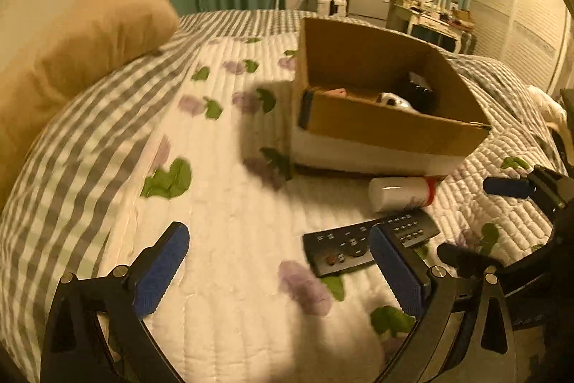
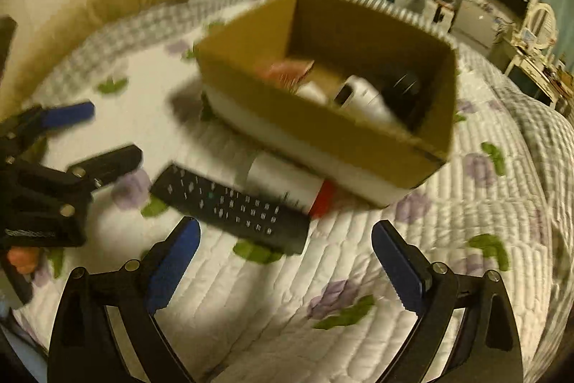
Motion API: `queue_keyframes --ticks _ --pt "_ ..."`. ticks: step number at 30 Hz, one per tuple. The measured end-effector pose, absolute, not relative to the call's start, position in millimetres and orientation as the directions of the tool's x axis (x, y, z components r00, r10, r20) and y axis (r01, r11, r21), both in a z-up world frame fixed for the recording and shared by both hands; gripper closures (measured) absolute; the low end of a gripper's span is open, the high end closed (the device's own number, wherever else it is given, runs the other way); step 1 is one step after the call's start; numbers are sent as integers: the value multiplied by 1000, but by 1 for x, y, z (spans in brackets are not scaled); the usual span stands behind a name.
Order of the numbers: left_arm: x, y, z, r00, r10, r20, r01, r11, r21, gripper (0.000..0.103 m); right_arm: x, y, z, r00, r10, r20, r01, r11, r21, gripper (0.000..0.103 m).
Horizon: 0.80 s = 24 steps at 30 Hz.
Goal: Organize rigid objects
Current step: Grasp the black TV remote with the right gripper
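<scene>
Two loose things lie just before the cardboard box (image 2: 323, 131): a black remote (image 2: 229, 207) and a white bottle (image 2: 283, 182) touching it. Our left gripper (image 1: 280, 271) and right gripper (image 2: 285, 264) gape wide, empty; we should straddle the remote across its width.

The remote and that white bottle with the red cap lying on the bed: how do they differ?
The remote is black, flat and covered in small buttons; the white bottle is round and plain, with a red cap at one end. The remote lies nearer the grippers; the bottle lies behind it, right against the cardboard box. Both lie flat on the quilt, outside the box, and neither is held.
</scene>
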<state>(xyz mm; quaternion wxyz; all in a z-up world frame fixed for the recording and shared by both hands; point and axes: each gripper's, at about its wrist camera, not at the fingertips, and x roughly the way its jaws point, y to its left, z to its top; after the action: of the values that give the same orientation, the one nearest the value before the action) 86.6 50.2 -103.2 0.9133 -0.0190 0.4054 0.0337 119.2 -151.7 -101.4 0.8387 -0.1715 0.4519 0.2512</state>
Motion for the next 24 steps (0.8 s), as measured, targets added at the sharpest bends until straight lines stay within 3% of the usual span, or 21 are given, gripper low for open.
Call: queue_keyframes --ticks 4,6,11,24 --pt "85 52 -102 679 88 -729 -106 994 22 1 123 -128 -119 427 236 -873 -628 772 -98 6" --pt "85 52 -102 682 143 -717 -132 989 72 1 126 -119 -127 419 226 -879 -646 755 -114 14" --pt "88 61 -104 673 125 -729 -121 991 58 1 130 -99 -149 381 199 -903 -688 714 -133 31" --pt "89 61 -106 672 127 -729 -120 991 62 1 145 -80 -159 385 259 -886 -711 695 -106 46"
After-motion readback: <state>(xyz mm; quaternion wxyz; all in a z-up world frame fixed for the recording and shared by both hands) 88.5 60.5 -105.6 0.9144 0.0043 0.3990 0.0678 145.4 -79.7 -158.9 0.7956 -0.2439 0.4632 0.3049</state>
